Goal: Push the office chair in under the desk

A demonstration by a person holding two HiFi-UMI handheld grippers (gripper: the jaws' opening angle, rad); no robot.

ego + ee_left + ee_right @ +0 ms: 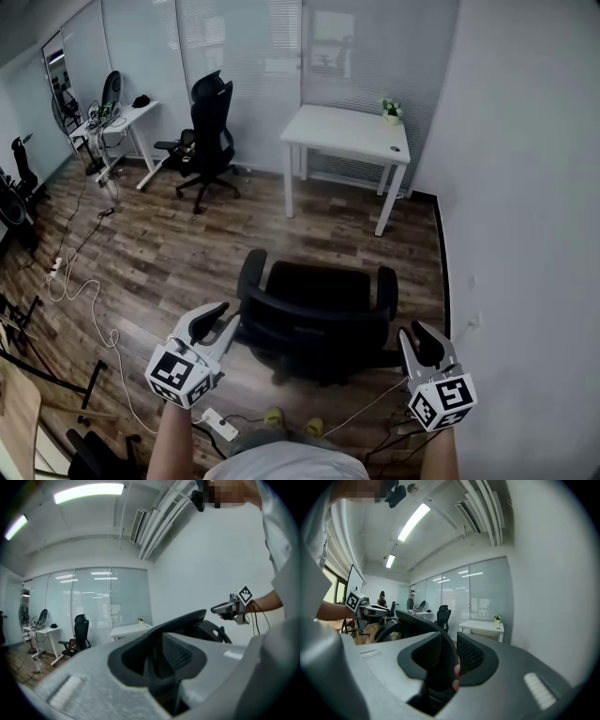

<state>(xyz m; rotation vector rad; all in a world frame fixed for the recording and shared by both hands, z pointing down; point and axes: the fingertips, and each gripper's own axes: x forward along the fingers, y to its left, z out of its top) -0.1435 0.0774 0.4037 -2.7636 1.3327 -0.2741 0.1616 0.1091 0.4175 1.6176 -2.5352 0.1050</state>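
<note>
A black office chair (319, 300) stands on the wood floor just in front of me, its back toward me. The white desk (347, 131) is farther ahead against the glass wall, a stretch of floor between them. My left gripper (214, 323) is at the backrest's left edge and my right gripper (419, 337) at its right edge. In the left gripper view the backrest's black rim (183, 620) runs between the jaws of the left gripper (161, 660). In the right gripper view the rim (417, 625) sits between the jaws of the right gripper (447, 660). Both are shut on it.
A second black chair (208, 131) and another white desk (131, 117) stand at the back left. White cables (80, 281) trail across the floor at left, a power strip (220, 424) lies by my feet. A white wall (525, 234) runs close on the right. A small plant (392, 111) sits on the desk.
</note>
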